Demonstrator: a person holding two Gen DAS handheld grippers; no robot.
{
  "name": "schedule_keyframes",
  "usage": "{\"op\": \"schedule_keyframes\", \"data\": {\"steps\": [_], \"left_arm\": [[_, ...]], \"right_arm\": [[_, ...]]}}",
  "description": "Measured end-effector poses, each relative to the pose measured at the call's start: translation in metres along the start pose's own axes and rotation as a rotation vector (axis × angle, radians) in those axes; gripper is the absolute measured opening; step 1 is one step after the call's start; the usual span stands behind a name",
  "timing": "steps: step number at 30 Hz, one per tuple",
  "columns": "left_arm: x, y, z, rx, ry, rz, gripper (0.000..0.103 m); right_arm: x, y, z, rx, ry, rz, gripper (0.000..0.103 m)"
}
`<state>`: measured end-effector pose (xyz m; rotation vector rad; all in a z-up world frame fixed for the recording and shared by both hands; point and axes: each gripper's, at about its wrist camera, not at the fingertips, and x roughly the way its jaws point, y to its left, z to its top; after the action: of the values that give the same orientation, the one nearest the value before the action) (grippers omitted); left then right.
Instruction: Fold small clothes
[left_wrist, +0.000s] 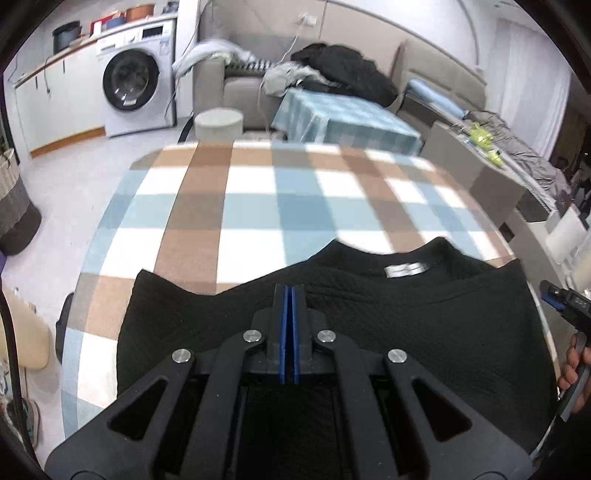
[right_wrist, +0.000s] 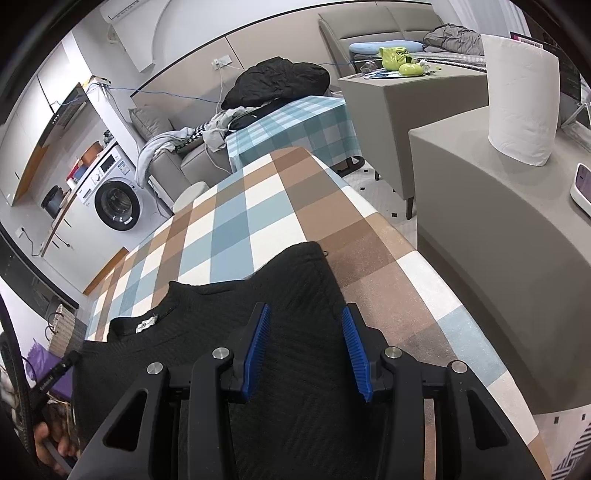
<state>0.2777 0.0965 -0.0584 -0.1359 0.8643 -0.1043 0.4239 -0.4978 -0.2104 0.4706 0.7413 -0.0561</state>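
Lying flat on the checked counter (left_wrist: 258, 206), the black top (left_wrist: 424, 325) sits at the near edge, its collar and white label (left_wrist: 404, 270) pointing toward the far edge. The left gripper (left_wrist: 290, 295) hangs over the top's left shoulder area with its blue fingers (left_wrist: 283, 332) pressed fully together; whether any cloth is pinched between them cannot be told. The right gripper (right_wrist: 304, 339) hovers over the top's right side, near the right edge of the counter, its fingers (right_wrist: 256, 347) standing partly apart with the black fabric spread beneath the gap and nothing clamped. That side's shoulder (right_wrist: 303, 258) reaches beyond the fingertips. A hand (left_wrist: 574, 365) shows at the right rim of the left view.
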Motion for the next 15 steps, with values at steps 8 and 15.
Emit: {"op": "schedule_keyframes", "data": {"steps": [8,15], "left_arm": [[-0.001,0.035,-0.016,-0.112,0.044,0.061,0.055],[-0.005,0.082,-0.027,-0.183,0.071,0.132,0.067]], "right_arm": [[0.019,-0.009,0.004,0.037,0.033,-0.054,0.048],[0.036,-0.007,0.012,0.058,0.051,-0.047,0.052]]}}
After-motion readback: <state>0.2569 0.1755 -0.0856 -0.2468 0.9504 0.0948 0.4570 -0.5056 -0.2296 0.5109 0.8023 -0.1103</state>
